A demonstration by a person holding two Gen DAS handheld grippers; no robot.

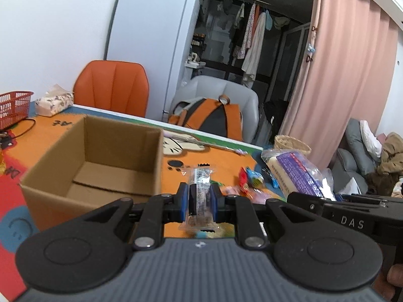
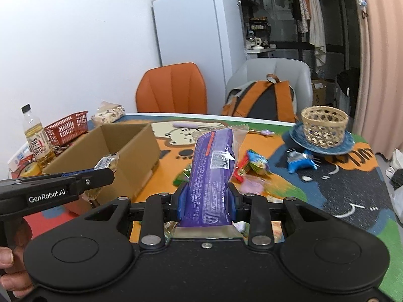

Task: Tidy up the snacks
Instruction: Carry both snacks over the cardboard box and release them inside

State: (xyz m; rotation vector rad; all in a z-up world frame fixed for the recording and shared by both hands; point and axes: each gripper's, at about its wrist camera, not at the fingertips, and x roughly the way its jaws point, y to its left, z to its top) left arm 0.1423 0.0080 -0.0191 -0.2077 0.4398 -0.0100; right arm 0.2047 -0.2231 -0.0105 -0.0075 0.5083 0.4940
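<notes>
Left gripper (image 1: 200, 197) clamped on small clear-wrapped dark snack bar (image 1: 199, 188), right gripper (image 2: 207, 201) clamped on long purple plastic snack packet (image 2: 211, 171); beyond, open brown cardboard box (image 1: 100, 156), loose colourful wrapped snacks (image 2: 254, 163) on orange cartoon-print table mat (image 1: 221, 166), woven straw basket (image 2: 325, 125) farther back

both wrist views look forward low over the surface (image 1: 214, 161) toward the far wall, the left one close behind the cardboard box (image 1: 100, 161), sharing the box (image 2: 121, 148), orange chair (image 1: 113, 85) and fridge (image 2: 196, 25).
</notes>
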